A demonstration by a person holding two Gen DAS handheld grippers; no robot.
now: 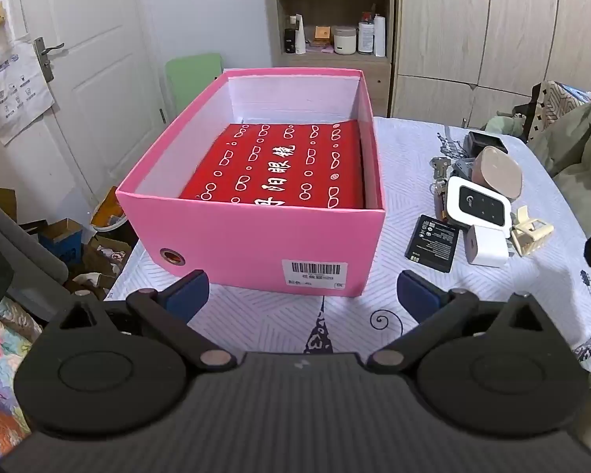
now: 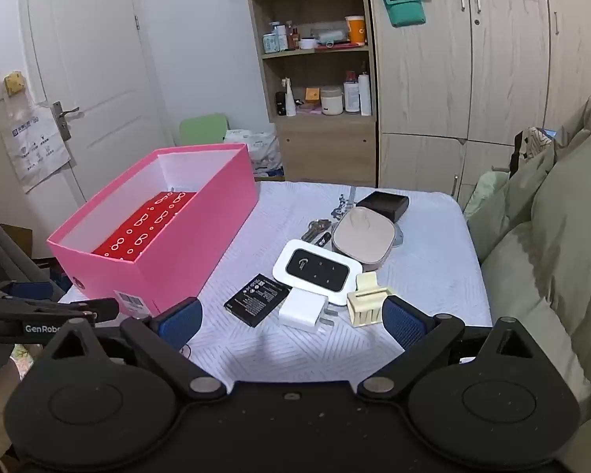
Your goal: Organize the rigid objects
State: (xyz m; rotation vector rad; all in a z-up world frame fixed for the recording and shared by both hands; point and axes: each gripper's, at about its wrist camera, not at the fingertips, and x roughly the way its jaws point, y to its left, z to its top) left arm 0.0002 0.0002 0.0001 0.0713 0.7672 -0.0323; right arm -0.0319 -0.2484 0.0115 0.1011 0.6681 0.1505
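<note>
The white charger (image 2: 304,310) is seen just ahead of the right gripper (image 2: 291,321) (jaws wide, nothing held), right of the pink box (image 2: 185,248); the left gripper (image 1: 301,295), equally wide, is aimed at that box.

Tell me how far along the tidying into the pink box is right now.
Barely begun. The pink box holds only a red package. Nothing is in hand: the left gripper and right gripper are both open and empty. Still on the table: black battery, white charger, white pocket router, cream clip, beige case, keys, small black box.
</note>
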